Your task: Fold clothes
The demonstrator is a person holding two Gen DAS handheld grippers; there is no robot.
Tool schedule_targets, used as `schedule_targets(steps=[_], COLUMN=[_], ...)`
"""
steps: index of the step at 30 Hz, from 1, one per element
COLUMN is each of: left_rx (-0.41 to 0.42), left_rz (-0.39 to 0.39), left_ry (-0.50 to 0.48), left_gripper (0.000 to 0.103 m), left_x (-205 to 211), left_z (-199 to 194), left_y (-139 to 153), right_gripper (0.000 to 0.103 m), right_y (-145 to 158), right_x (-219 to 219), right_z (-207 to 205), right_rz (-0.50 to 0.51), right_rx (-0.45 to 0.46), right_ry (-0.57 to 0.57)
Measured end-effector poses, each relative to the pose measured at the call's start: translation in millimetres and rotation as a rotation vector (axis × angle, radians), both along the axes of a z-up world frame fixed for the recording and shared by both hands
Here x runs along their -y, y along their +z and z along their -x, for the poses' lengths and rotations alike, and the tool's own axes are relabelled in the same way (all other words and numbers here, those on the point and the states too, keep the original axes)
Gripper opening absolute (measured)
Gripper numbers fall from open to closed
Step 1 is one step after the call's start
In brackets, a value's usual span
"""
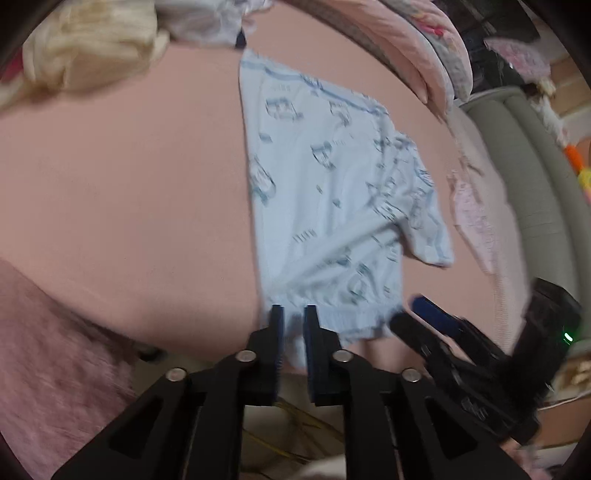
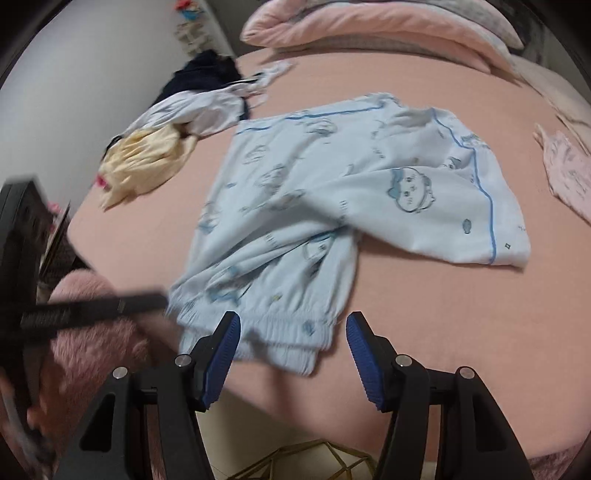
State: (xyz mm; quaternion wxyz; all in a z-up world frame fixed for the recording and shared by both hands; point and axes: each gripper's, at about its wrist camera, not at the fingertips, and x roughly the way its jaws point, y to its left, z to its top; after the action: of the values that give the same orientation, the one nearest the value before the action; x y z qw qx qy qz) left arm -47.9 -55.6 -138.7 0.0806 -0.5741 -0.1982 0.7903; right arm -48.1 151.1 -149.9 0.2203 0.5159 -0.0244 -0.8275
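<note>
Left gripper (image 1: 293,314) at the near edge of the bed, jaws a narrow gap apart over the elastic waistband (image 1: 343,319) of the light blue pajama pants (image 1: 325,192). Waistband fabric shows in the gap, but blur makes it impossible to tell whether the pads pinch it.

Right gripper (image 2: 291,325) just beside it, jaws wide apart, nothing between the pads; the waistband (image 2: 280,332) lies under and just past the tips.

Pants lie on the pink bedsheet (image 1: 129,184), waistband nearest, at the bed's edge. One leg (image 2: 443,206) is folded across toward the right, with a blue stripe and cartoon print.

Fuzzy pink blanket (image 2: 96,332) on the near left.

Farther out: a crumpled pale yellow garment (image 2: 144,162) to the left, white and dark clothes (image 2: 207,96) behind it, and a pink patterned garment (image 2: 569,177) at far right.

Pink pillows (image 2: 369,26) at the far end.
</note>
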Motion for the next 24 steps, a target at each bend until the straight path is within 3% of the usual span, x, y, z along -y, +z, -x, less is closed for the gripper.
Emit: schedule_targets(steps=[1, 2, 5, 6, 7, 8, 12, 16, 18, 20, 24], left_rx=[-0.007, -0.011, 0.004, 0.012, 0.023, 0.034, 0.004, -0.012, 0.009, 0.035, 0.093], left_rz=[0.033, 0.027, 0.012, 0.015, 0.016, 0.014, 0.023, -0.063, -0.107, -0.07, -0.074], left_ry=[-0.003, -0.004, -0.012, -0.018, -0.027, -0.037, -0.021, 0.004, -0.002, -0.008, 0.019], left_gripper=[0.04, 0.049, 0.049, 0.048, 0.032, 0.008, 0.007, 0.007, 0.007, 0.007, 0.015], left_x=[-1, 0, -2, -4, -7, -10, -11, -4, -6, -8, -8], left_z=[2, 4, 11, 13, 15, 16, 8, 0, -3, -2, 2], left_y=[0, -2, -13, -17, -20, -22, -9, 8, 4, -9, -29], right_gripper=[0.059, 0.059, 0.059, 0.059, 0.059, 0.059, 0.059, 0.059, 0.059, 0.059, 0.06], right_y=[-1, -3, -9, -10, -8, -6, -2, -4, -11, -23, -27], right_x=[1, 2, -7, -11, -15, -18, -18, -15, -8, -7, -26], right_z=[-1, -2, 6, 9, 10, 11, 15, 20, 20, 20, 17], right_rz=[-0.023, -0.048, -0.038, -0.014, 0.006, 0.026, 0.016, 0.022, -0.031, -0.111, -0.065], right_rx=[-0.009, -0.017, 0.032, 0.055, 0.056, 0.057, 0.045, 0.051, 0.06, 0.077, 0.106], right_ry=[-0.005, -0.011, -0.095, -0.123, -0.132, -0.14, -0.13, -0.116, -0.093, -0.073, -0.071])
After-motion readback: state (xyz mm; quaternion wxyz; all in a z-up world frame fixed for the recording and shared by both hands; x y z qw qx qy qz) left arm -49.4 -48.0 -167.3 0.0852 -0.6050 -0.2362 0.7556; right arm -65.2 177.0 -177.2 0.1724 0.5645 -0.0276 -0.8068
